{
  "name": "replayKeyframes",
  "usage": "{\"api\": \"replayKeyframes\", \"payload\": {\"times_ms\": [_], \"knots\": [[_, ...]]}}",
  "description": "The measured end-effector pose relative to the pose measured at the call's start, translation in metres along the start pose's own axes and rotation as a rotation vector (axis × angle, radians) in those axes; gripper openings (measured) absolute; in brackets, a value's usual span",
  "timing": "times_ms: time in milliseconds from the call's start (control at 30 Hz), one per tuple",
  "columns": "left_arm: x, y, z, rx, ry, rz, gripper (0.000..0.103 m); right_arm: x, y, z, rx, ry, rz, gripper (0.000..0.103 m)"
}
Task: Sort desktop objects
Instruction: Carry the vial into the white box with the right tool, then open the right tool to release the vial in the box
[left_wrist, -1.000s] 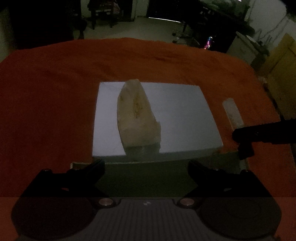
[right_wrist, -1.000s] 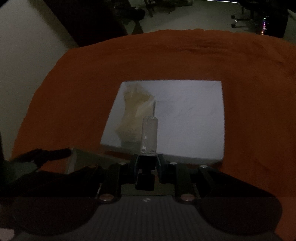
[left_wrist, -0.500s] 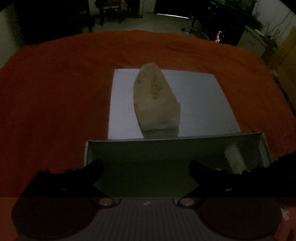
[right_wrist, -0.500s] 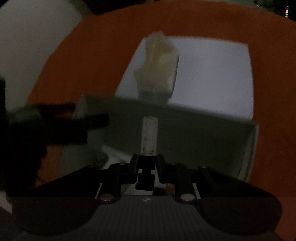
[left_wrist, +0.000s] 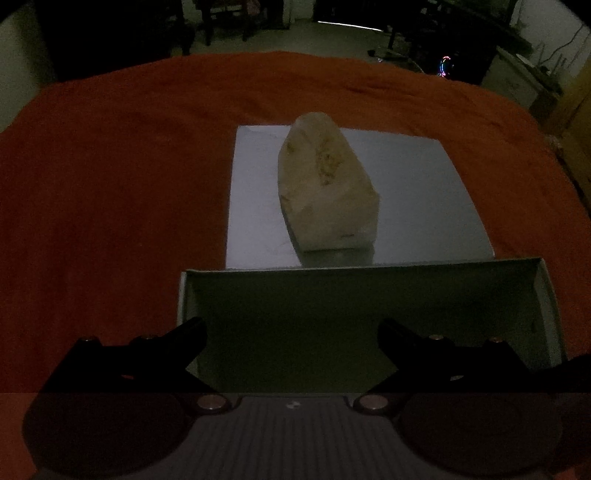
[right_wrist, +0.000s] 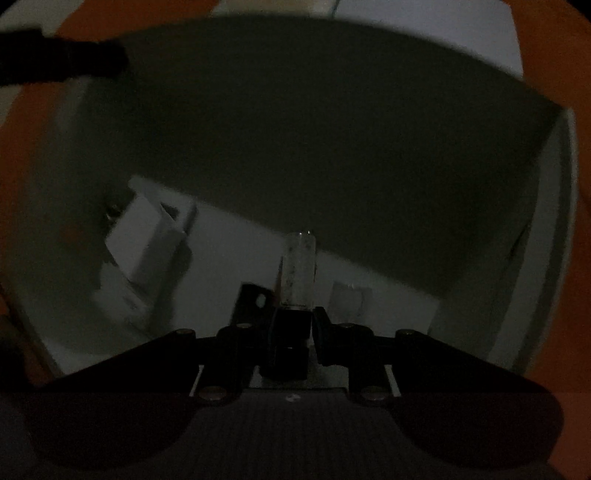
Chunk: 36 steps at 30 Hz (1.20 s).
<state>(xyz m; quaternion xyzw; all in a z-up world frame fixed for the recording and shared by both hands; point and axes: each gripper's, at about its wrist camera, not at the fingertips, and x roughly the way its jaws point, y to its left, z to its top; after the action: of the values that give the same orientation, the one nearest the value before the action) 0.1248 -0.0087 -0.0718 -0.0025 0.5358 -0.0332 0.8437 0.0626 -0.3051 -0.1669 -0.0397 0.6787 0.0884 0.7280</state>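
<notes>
Right gripper (right_wrist: 293, 325): jaws clamped on the near end of a clear tube (right_wrist: 298, 271), pointing down into the open box (right_wrist: 369, 147), tube tip just above the floor near a white block (right_wrist: 142, 240). Left gripper (left_wrist: 291, 343): jaws wide apart, empty, over the box's near-left part; pale lump (left_wrist: 327, 184) sits on the lid (left_wrist: 424, 192) beyond. Step judged: depositing the tube; next calls for releasing it onto bare floor, clear of the block.
</notes>
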Motion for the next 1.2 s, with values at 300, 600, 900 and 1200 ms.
{"api": "replayKeyframes", "payload": {"times_ms": [300, 600, 900, 1200], "knots": [[0.003, -0.001, 0.0, 0.0, 0.014, -0.007, 0.1, 0.014, 0.0, -0.004, -0.027, 0.024, -0.013, 0.023], [0.002, 0.004, 0.002, -0.037, 0.023, -0.045, 0.1, -0.019, -0.005, 0.019, 0.024, 0.001, 0.088, 0.027], [0.004, 0.011, 0.002, -0.043, 0.023, -0.06, 0.1, -0.085, -0.01, 0.063, 0.044, -0.134, 0.148, 0.027], [0.002, 0.007, 0.003, -0.038, 0.029, -0.091, 0.1, -0.121, -0.022, 0.105, 0.104, -0.23, 0.107, 0.027]]}}
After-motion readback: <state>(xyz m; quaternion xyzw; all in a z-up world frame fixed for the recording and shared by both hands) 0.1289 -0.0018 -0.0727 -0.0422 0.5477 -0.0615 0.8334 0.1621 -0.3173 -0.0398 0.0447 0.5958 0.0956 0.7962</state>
